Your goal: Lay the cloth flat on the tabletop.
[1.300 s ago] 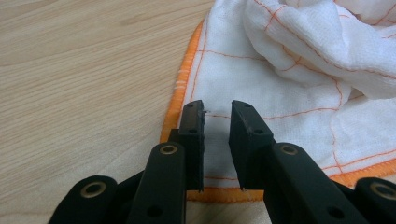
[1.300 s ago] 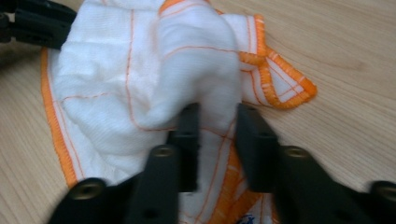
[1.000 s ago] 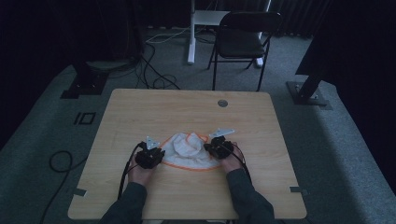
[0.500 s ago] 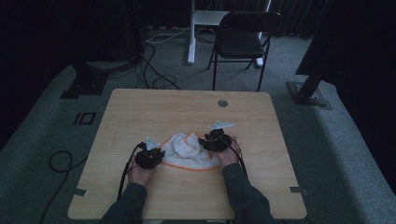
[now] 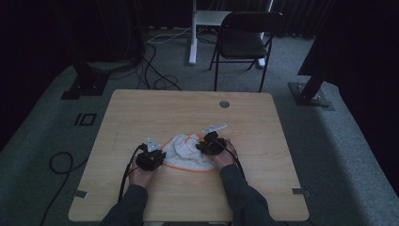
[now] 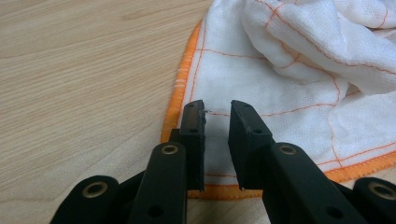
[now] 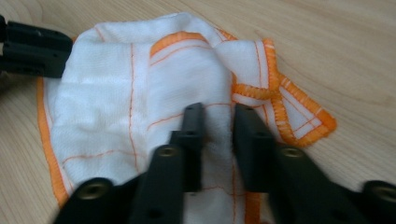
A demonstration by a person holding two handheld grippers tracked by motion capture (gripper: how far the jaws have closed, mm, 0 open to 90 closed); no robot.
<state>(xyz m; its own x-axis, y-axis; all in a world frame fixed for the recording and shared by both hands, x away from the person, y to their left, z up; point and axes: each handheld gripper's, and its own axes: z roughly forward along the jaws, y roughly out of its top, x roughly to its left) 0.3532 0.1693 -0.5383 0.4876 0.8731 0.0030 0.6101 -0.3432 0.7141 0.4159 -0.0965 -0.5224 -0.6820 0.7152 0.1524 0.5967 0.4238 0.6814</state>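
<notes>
The white cloth with orange edges (image 5: 190, 153) lies crumpled on the wooden table (image 5: 141, 113) between both grippers, with the left gripper (image 6: 218, 123) over its near corner and the right gripper (image 7: 218, 130) over its middle, both with jaws a little apart.

High overhead, two close views; shared cloth (image 5: 190, 153)

A light wooden table (image 5: 141, 117) with rounded corners carries a crumpled white cloth (image 5: 188, 150) edged in orange, lying toward six o'clock of its centre. A small round grommet (image 5: 224, 103) sits toward twelve o'clock, near the far edge.
</notes>
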